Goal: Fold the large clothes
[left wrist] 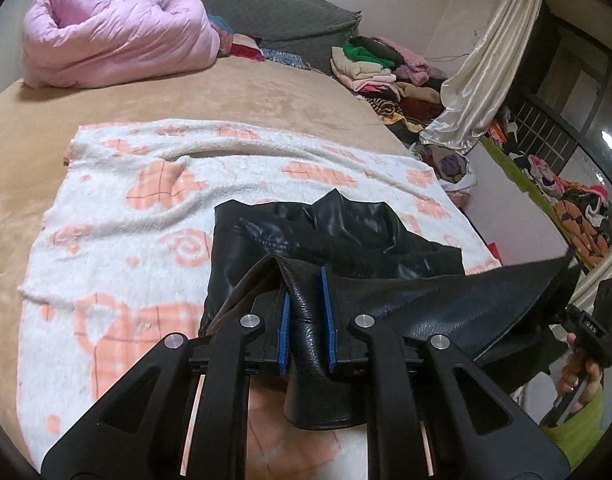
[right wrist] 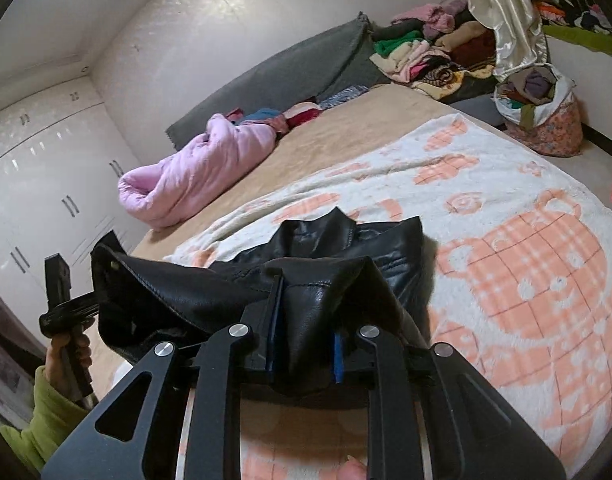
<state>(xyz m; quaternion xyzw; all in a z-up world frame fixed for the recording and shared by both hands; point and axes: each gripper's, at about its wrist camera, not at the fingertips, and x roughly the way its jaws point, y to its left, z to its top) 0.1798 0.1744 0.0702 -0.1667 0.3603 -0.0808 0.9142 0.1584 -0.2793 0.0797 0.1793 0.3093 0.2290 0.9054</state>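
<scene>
A black leather garment (left wrist: 333, 232) lies partly on a white blanket with peach patterns (left wrist: 146, 200) spread over the bed. Its near edge is lifted off the blanket and stretched between the two grippers. My left gripper (left wrist: 304, 280) is shut on a fold of that edge, the leather pinched between its blue pads (left wrist: 284, 320). In the right wrist view, my right gripper (right wrist: 306, 312) is shut on another fold of the same garment (right wrist: 345, 248). Each view shows the other gripper at its edge, held by a hand in a green sleeve (right wrist: 46, 412).
A rolled pink duvet (left wrist: 118, 36) and a grey headboard cushion (left wrist: 266, 8) lie at the bed's far end. A pile of clothes (left wrist: 385, 72), a cream curtain (left wrist: 485, 68) and a full laundry bag (right wrist: 541, 108) stand beyond the bed's right side. White wardrobes (right wrist: 46, 180) line the left wall.
</scene>
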